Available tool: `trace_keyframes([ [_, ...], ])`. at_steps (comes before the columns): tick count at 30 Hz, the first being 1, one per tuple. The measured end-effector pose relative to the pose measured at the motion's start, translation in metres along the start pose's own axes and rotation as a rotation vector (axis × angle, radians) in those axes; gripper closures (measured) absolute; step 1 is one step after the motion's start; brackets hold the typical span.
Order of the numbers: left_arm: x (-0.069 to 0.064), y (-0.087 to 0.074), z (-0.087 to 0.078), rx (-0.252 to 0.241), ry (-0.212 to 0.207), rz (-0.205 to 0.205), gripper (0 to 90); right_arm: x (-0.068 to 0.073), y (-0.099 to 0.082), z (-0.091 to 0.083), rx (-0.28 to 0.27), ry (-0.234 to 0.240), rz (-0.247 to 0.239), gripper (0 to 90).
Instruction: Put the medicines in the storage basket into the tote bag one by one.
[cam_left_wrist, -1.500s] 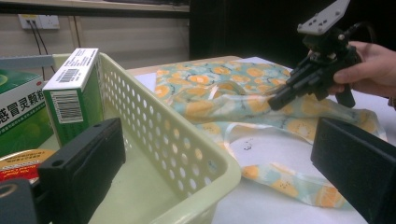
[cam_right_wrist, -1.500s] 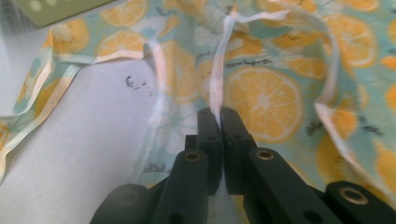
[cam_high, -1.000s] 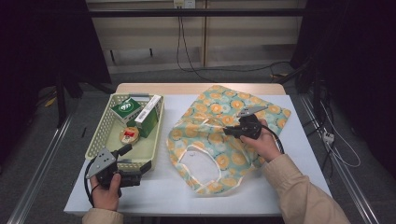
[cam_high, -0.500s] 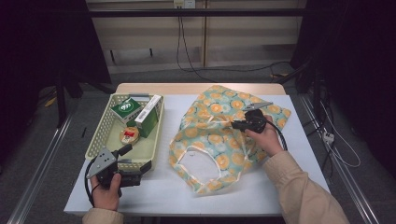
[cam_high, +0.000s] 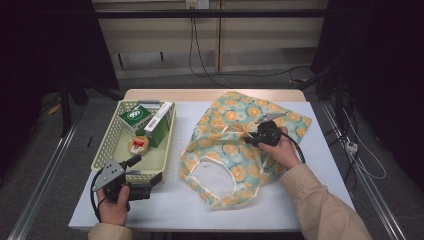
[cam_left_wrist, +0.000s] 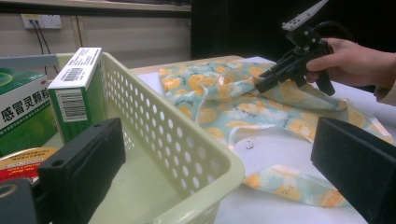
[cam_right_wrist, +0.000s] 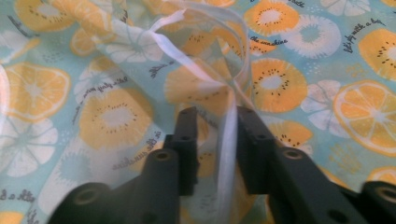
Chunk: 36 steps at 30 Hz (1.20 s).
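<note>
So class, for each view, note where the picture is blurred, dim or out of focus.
High view: room edges fall dark, table evenly lit. Left gripper view: near tongs soft, basket sharper. Right gripper view: tongs and white strap blurred, bag print clearer.

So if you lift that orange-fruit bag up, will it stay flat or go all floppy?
Probably floppy: the bag is thin cloth, already rumpled into folds on the table. It looks light, and would likely sag and drape from wherever it gets pinched.
</note>
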<state>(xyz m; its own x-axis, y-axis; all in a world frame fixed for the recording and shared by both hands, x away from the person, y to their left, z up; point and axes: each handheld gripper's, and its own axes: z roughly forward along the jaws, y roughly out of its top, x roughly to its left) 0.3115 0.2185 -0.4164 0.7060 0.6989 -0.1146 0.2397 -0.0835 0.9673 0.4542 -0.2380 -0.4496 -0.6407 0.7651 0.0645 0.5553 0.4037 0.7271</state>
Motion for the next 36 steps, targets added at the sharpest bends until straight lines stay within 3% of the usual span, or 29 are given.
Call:
trace_keyframes([
  [6,0.000,0.000,0.000,0.001,-0.001,0.006,2.9,0.001,-0.002,0.004,0.008,-0.023,-0.016,53.5],
  [12,0.000,0.000,0.000,0.004,-0.001,0.004,2.9,-0.001,-0.006,0.011,0.023,-0.048,-0.023,53.3],
  [23,-0.001,0.000,0.001,0.002,-0.007,0.009,2.9,0.001,-0.004,0.012,0.018,-0.030,-0.030,87.5],
  [28,-0.001,0.001,0.000,0.001,-0.005,0.009,2.9,-0.001,-0.004,0.011,0.020,-0.005,0.007,90.0],
  [36,-0.002,0.001,0.000,0.002,-0.009,0.018,2.9,0.008,-0.008,0.003,0.034,0.047,0.008,90.0],
])
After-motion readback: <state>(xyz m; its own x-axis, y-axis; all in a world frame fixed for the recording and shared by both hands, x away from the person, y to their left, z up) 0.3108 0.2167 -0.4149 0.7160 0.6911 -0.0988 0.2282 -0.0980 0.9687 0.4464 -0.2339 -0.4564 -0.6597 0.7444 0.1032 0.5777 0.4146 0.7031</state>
